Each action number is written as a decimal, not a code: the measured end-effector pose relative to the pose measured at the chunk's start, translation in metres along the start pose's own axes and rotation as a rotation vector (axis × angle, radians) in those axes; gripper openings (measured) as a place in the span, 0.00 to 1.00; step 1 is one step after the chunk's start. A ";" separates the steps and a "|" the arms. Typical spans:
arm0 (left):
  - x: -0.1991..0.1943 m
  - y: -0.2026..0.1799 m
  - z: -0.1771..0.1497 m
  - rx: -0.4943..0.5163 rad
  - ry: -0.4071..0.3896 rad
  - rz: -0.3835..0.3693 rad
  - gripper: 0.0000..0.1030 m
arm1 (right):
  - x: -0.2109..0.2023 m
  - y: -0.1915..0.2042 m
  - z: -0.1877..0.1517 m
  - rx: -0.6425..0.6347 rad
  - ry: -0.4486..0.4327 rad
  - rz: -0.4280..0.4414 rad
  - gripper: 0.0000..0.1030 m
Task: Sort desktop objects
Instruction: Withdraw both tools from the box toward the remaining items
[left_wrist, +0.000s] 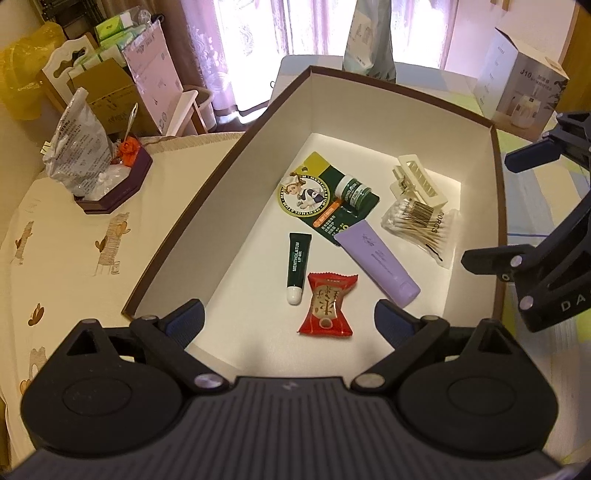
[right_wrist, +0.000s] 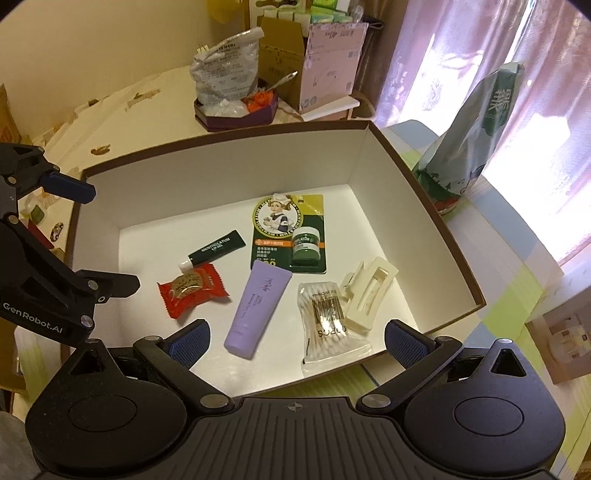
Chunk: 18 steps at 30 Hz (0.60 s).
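A white box with a brown rim (left_wrist: 221, 173) holds a red candy packet (left_wrist: 327, 306), a dark green lip gel tube (left_wrist: 298, 266), a purple tube (left_wrist: 376, 262), a green balm card (left_wrist: 325, 195), a bag of cotton swabs (left_wrist: 421, 225) and a cream hair clip (left_wrist: 417, 181). My left gripper (left_wrist: 288, 314) hangs open above the box's near left end, over the candy, with nothing between its fingers. My right gripper (right_wrist: 297, 332) stands open and empty over the near right edge, above the swabs (right_wrist: 328, 325) and purple tube (right_wrist: 258, 310).
A purple hexagonal tray with a crinkled plastic bag (left_wrist: 110, 184) sits on the cream tablecloth left of the box. A humidifier carton (left_wrist: 524, 85) and a green standing bag (right_wrist: 472, 140) are beyond the box. Cardboard boxes (right_wrist: 280, 48) are stacked behind the table.
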<state>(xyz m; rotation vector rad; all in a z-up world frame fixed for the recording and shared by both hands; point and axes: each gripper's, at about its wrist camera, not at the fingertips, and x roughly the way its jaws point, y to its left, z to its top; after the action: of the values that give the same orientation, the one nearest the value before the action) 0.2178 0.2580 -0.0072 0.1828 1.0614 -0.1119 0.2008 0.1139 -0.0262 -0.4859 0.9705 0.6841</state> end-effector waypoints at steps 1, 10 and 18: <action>-0.003 -0.001 -0.002 -0.001 -0.003 0.002 0.96 | -0.003 0.001 -0.002 0.002 -0.005 0.001 1.00; -0.026 -0.012 -0.020 -0.001 -0.021 0.014 0.96 | -0.028 0.011 -0.022 0.017 -0.044 0.014 1.00; -0.044 -0.031 -0.036 -0.008 -0.027 0.025 0.96 | -0.051 0.014 -0.043 0.020 -0.075 0.030 1.00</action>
<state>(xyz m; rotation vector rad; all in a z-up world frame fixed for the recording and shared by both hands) 0.1602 0.2353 0.0112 0.1871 1.0320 -0.0871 0.1459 0.0795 -0.0035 -0.4262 0.9152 0.7145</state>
